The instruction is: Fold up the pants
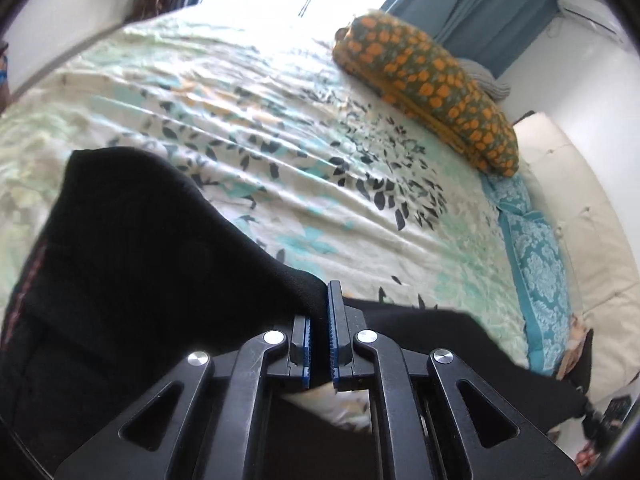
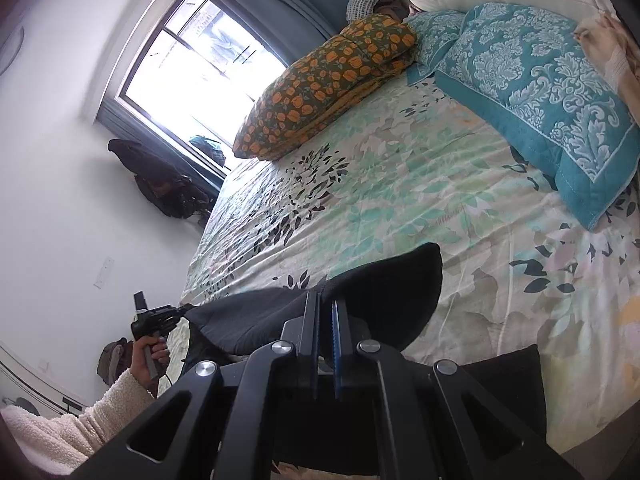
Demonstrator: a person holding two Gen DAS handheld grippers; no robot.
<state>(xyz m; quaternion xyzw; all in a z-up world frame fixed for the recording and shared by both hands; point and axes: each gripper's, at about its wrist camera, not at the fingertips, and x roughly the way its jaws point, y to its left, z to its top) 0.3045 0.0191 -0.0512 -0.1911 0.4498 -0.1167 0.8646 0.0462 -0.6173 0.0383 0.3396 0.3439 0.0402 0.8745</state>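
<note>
A wide bed (image 2: 400,184) fills both views, covered by a pale cotton sheet printed with mint, grey and black leaves. At the head edge lie a teal pillow with a white damask pattern (image 2: 532,92) and, nearer the window side, a folded olive quilt dotted with orange flowers (image 2: 324,84). A cream padded headboard (image 1: 592,240) stands behind them, and a bright window with blue-grey curtains (image 2: 192,64) sits beyond the far side of the bed.

The black soft-knit pants (image 1: 132,256) are at the foot edge of the bed, lifted and stretched between the two tools, sagging in the middle, with part of the cloth apparently resting on the sheet. A faint reddish stitched line runs down one seam in the left wrist view.

The left gripper (image 1: 320,340) has its blue-ridged jaws drawn narrow with a fold of the black cloth pinched between them. The right gripper (image 2: 326,344) likewise has its jaws nearly together, clamped on an edge of the same cloth. In the right wrist view the person's left hand (image 2: 150,354), in a cream fleece sleeve, holds the other tool's handle.

The cloth looks light, limp and a little stretchy; it will likely droop and bunch rather than hold a crease, so it is best held at corners or along the waistband or hem and kept taut while laid down.

No brand, label or readable writing is visible.
</note>
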